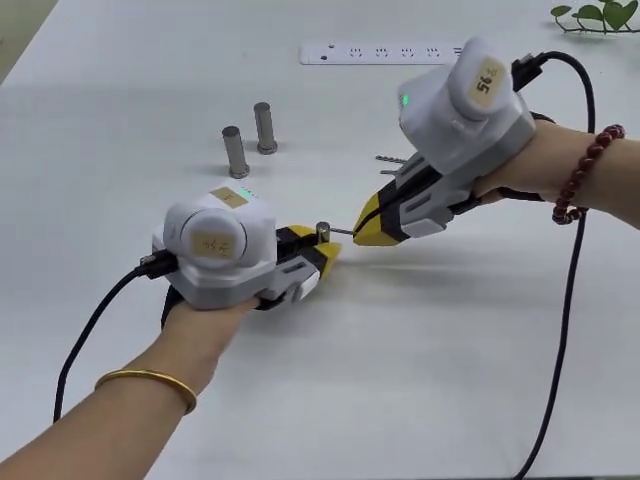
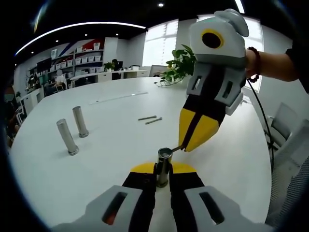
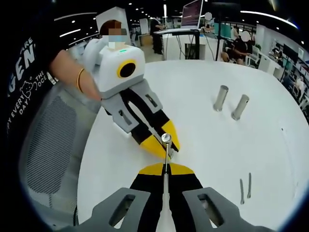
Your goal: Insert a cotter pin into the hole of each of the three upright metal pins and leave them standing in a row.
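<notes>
At table (image 1: 450,380) centre, left gripper (image 1: 328,254) clamps a shiny upright pin (image 2: 163,169); right gripper (image 1: 366,235) pinches a cotter pin (image 3: 166,157).

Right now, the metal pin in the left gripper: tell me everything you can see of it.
The metal pin is a short grey cylinder, steel by its look, dark at the top end. It stands upright over the white table, clamped low between the jaws of the left gripper, which hide its foot. The cotter pin held by the right gripper meets its side just below the top; the hole is too small to see.
</notes>
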`<state>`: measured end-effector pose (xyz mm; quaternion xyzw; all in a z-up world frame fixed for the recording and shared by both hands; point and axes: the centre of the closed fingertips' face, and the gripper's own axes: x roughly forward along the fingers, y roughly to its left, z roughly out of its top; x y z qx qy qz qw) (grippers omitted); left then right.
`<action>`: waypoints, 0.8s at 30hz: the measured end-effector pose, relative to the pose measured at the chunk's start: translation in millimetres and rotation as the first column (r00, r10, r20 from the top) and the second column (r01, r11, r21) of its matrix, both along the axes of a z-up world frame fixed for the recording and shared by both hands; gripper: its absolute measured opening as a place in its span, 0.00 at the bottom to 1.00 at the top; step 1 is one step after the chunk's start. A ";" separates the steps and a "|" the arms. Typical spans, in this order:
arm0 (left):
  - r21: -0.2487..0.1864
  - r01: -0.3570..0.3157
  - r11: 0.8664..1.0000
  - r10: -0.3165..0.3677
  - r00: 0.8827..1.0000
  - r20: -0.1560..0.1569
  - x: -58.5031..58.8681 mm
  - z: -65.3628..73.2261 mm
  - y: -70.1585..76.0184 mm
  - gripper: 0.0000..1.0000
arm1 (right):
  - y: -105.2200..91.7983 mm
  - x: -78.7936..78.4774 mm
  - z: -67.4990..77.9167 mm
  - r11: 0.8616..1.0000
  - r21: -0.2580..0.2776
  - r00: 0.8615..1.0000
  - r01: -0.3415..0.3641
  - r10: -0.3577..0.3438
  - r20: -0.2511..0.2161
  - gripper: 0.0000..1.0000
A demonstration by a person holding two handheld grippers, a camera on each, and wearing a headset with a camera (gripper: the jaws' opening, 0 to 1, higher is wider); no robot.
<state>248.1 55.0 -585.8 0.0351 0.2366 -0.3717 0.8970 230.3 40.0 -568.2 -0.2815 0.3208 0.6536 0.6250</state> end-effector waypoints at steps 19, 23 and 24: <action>0.022 0.102 0.995 -0.102 0.994 0.024 -5.7 0.8 -6.0 0.06 | 2.8 1.0 2.5 0.989 -0.062 0.987 -0.131 0.136 0.083 0.00; 0.022 0.111 0.994 -0.112 0.993 0.026 -6.7 1.1 -7.8 0.06 | 5.8 1.0 2.6 0.987 -0.062 0.985 -0.147 0.152 0.085 0.00; 0.022 0.112 0.993 -0.112 0.993 0.026 -6.6 1.1 -7.9 0.06 | 6.3 0.6 2.7 0.987 -0.063 0.984 -0.151 0.156 0.085 0.00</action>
